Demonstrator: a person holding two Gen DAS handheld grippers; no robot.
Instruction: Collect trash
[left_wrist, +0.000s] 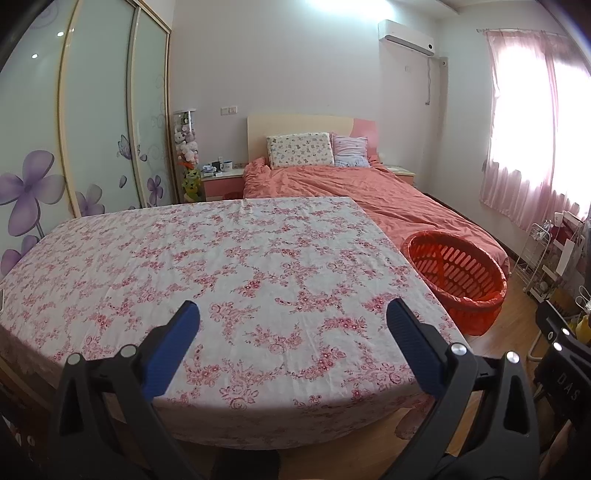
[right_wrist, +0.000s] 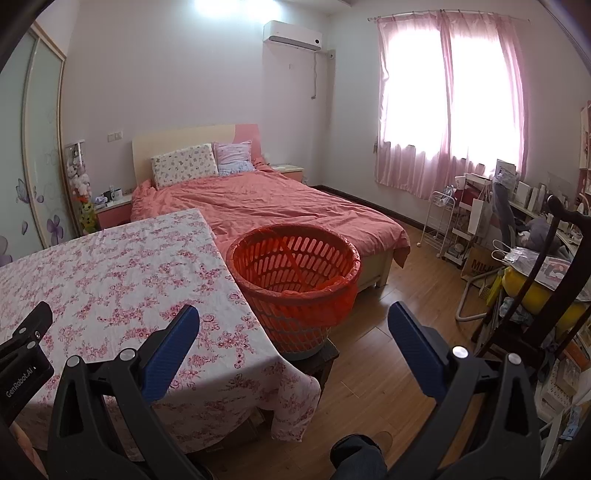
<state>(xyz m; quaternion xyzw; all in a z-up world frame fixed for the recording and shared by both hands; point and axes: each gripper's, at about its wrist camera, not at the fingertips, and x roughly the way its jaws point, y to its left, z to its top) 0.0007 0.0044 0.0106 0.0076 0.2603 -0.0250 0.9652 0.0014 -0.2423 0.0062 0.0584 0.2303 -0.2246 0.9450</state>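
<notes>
Left gripper (left_wrist: 293, 314), marked "GenRobot.AI", jaws spread, empty; right gripper (right_wrist: 293, 317), marked "DAS", likewise; orange basket (right_wrist: 295, 273); "MUJI" bag (right_wrist: 482, 264).

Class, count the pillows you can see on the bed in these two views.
2. A floral-print pillow leans against the headboard; a striped pillow sits beside it, nearer the window side. Others could be hidden under the orange cover.

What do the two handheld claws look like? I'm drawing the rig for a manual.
Both match: the left claw and right claw each have two ribbed blue pads on black plastic arms with triangular cut-outs and round silver pivot bolts. White lettering shows on the black bodies: "GenRobot.AI" on the left, "DAS" on the right. No cables are visible.
</notes>
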